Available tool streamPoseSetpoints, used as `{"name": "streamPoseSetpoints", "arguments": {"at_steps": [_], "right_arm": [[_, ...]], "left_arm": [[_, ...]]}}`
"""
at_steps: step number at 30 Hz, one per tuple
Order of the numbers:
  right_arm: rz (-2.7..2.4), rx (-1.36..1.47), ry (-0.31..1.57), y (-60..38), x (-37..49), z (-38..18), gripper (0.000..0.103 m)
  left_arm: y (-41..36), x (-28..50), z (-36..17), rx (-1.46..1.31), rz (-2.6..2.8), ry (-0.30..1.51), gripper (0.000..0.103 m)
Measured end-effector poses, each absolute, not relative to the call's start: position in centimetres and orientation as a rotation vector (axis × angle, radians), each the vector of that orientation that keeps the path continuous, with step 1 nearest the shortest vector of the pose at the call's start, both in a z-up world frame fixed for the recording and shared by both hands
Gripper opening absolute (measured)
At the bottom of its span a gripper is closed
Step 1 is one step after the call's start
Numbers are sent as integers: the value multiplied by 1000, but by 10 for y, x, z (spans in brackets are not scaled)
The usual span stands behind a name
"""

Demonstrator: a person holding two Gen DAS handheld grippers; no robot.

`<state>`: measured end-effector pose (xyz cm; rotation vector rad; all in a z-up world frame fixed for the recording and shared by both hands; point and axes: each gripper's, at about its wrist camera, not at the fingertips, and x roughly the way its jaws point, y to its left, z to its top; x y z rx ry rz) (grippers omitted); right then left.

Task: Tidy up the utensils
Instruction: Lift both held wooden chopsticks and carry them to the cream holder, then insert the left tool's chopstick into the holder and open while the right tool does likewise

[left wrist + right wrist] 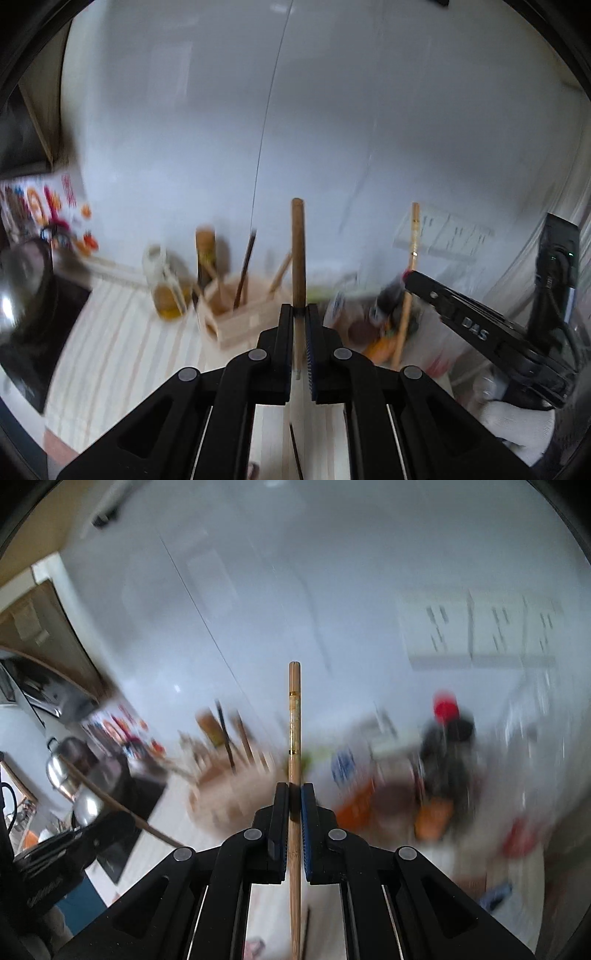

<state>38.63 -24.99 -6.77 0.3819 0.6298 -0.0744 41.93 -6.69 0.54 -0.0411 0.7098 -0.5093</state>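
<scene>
Two blurred fisheye views over a kitchen bench (110, 332) covered by a pale striped cloth, with a white wall behind.

In the left wrist view, the left claw (300, 314) is clamped on a brown wooden handle (297, 251) that rises straight up at the centre of the frame. Just behind it, at centre left, a light wooden utensil holder (243, 314) is seen — several sticks and handles stand in it. An oil bottle (164, 284) stands to its left. At the right edge, the right claw (410, 277) is seen from the side, closed on a pale bamboo chopstick (413, 240).

In the right wrist view, the same chopstick (294, 720) is pinched upright between the closed pads (306, 812) at centre — its tip reaches mid-frame. The holder (221, 794) is smeared at centre left.
</scene>
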Motion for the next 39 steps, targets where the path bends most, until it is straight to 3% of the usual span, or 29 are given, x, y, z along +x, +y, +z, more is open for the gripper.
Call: {"name": "streamPoseSetpoints", "arguments": {"at_steps": [4, 10, 24, 30, 33, 35, 36, 37, 38, 39], "right_arm": [[-55, 375, 546, -254, 422, -23, 6], [-19, 378, 481, -244, 478, 4, 6], [-17, 305, 410, -200, 569, -50, 6], [-19, 290, 401, -193, 580, -74, 6], [-10, 271, 405, -189, 578, -79, 7], [-4, 267, 427, -195, 573, -80, 7], [-10, 261, 440, -196, 571, -80, 9], [-9, 260, 451, -196, 571, -79, 18], [-15, 259, 458, -197, 567, -78, 27], [-24, 255, 457, -197, 565, -77, 47]], "left_arm": [[-60, 442, 38, -38, -476, 643, 4], [-52, 488, 40, -19, -408, 668, 4], [-44, 550, -35, 11, -314, 848, 4], [-37, 555, -43, -25, -293, 871, 5], [-34, 556, -41, -9, -256, 865, 13], [-33, 555, -39, 13, -221, 867, 45], [-32, 554, -37, 20, -208, 859, 76], [-29, 552, -35, 22, -200, 844, 85], [-27, 550, -33, 22, -191, 830, 85], [-24, 545, -29, 19, -187, 810, 85]]}}
